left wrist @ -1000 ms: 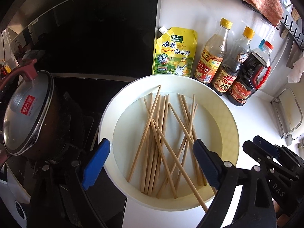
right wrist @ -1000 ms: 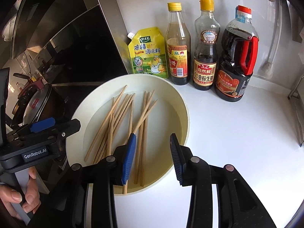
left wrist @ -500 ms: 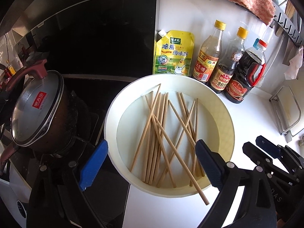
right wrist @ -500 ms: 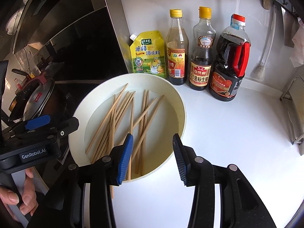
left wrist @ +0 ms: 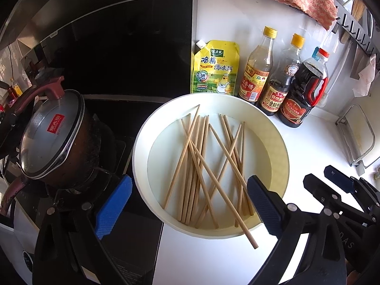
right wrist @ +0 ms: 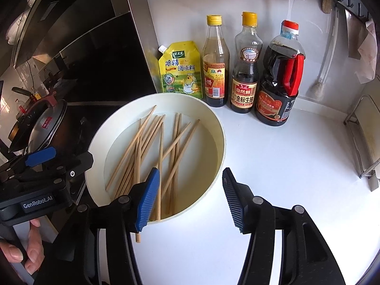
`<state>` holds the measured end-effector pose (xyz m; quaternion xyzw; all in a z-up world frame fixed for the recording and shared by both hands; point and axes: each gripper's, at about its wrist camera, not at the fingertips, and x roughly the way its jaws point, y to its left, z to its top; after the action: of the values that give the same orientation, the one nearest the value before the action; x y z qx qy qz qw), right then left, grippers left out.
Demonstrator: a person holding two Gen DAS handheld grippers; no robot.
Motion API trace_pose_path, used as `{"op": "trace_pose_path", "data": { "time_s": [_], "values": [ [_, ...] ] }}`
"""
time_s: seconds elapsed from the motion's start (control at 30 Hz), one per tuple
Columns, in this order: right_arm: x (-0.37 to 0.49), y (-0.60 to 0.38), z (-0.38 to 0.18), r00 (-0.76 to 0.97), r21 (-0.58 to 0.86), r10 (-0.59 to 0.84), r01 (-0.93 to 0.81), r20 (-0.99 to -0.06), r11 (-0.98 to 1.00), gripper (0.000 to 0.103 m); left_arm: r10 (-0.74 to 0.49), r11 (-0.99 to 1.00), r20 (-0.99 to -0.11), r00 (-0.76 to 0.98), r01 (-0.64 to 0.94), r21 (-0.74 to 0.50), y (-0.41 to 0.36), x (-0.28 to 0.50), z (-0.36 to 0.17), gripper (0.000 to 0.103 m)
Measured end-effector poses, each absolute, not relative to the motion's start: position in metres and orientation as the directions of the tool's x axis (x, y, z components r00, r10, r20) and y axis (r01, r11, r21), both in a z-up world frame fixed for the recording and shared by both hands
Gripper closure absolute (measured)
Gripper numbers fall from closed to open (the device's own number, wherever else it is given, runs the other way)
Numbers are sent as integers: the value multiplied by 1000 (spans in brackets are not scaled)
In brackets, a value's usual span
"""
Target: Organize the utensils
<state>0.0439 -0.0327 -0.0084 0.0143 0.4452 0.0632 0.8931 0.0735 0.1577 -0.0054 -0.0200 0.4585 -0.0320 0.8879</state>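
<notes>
Loosely crossed, the chopsticks (left wrist: 209, 166) are seen lying in the white bowl (left wrist: 142, 128), long axes running away from both grippers. One end overhangs the near rim, nearest the right gripper (right wrist: 190, 199), whose empty jaws are opening; the left gripper (left wrist: 187, 204) is spread wide, also opening, nothing clasped.

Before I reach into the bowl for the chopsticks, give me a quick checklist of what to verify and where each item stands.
1. Left gripper empty, jaws opening: ok.
2. Right gripper empty, jaws opening: ok.
3. Chopsticks lying parallel for an easy pinch: not ok, they cross each other.
4. All chopsticks inside the bowl: not ok, one chopstick sticks out over the near rim.
5. Bottles clear of the bowl: ok, they stand behind it by the wall.
6. A place to put the chopsticks: cannot tell.
</notes>
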Motion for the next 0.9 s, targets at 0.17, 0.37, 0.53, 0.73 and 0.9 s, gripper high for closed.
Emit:
{"op": "trace_pose_path", "data": {
  "time_s": [0.17, 0.37, 0.53, 0.73, 0.9],
  "values": [
    [43, -32, -9, 594, 83, 128, -103, -795, 991, 49, -62, 998, -813, 579, 33, -52, 158, 72, -5, 7],
    [41, -31, -7, 596, 82, 127, -102, -793, 991, 48, -48, 999, -810, 584, 33, -36, 160, 71, -1, 7],
    [40, -31, -5, 604, 72, 120, -103, -788, 992, 46, -47, 999, -806, 590, 39, -29, 159, 70, 2, 7],
    [37, -30, -5, 602, 72, 121, -105, -789, 992, 45, -50, 999, -805, 591, 41, -32, 159, 67, 4, 6],
    [34, -29, -3, 606, 69, 118, -104, -786, 992, 45, -55, 998, -802, 595, 39, -39, 160, 66, 6, 6]
  ]
}}
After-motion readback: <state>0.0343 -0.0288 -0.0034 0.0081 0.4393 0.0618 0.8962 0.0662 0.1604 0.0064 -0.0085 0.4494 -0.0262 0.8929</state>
